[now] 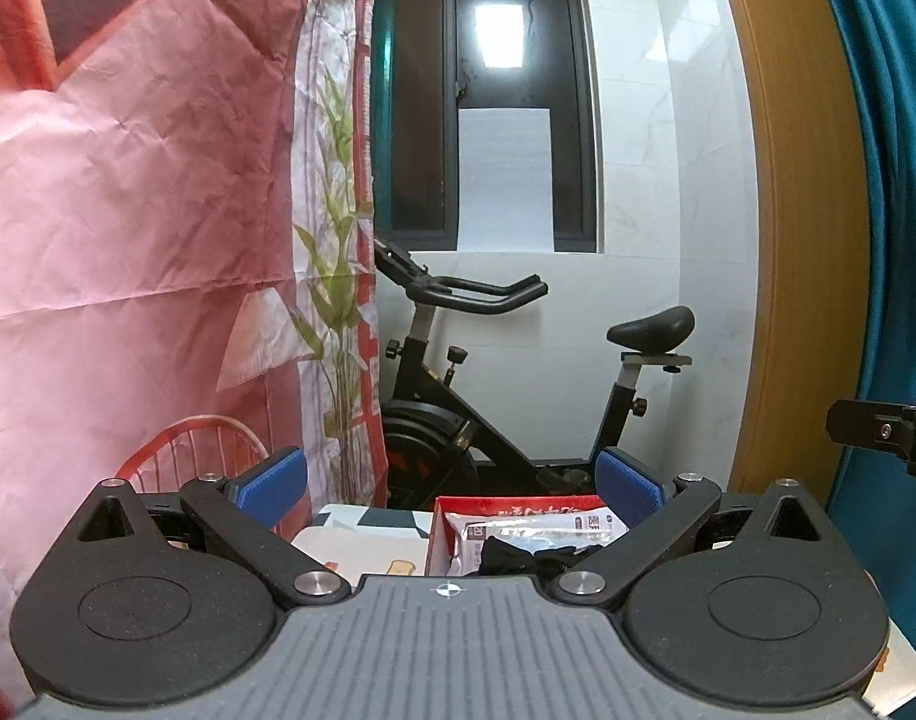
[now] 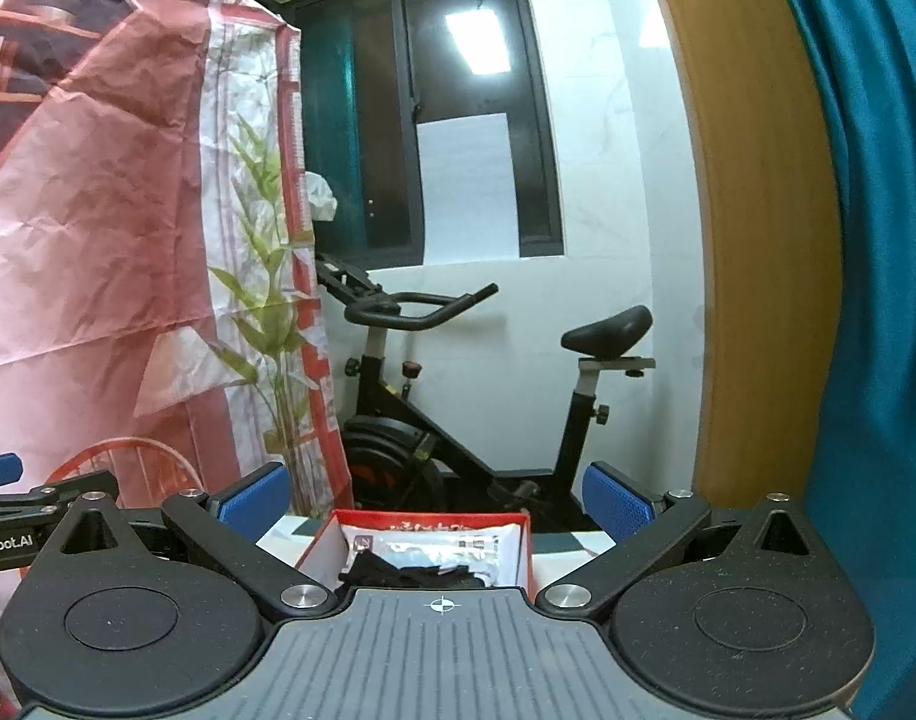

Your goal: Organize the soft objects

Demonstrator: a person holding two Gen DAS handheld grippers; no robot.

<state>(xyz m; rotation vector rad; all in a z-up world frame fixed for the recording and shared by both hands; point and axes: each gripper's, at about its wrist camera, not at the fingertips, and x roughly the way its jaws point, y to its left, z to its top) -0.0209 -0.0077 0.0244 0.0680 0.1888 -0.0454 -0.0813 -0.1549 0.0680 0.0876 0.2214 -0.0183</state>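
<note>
A red box [image 1: 437,534] sits on the table below both grippers; it also shows in the right wrist view [image 2: 320,543]. Inside lie a white plastic packet [image 1: 536,525] and a black soft item [image 1: 518,555], seen too in the right wrist view as packet [image 2: 446,546] and black item [image 2: 392,570]. My left gripper [image 1: 452,483] is open and empty above the box. My right gripper [image 2: 437,495] is open and empty above the box. The right gripper's body [image 1: 884,432] shows at the left view's right edge.
A pink printed cloth [image 1: 128,210] hangs on the left. An exercise bike [image 1: 488,396] stands behind the table by a dark window [image 1: 482,108]. A wooden door frame [image 1: 800,210] and teal curtain [image 1: 896,240] are on the right. The table [image 1: 362,546] has a white patterned cover.
</note>
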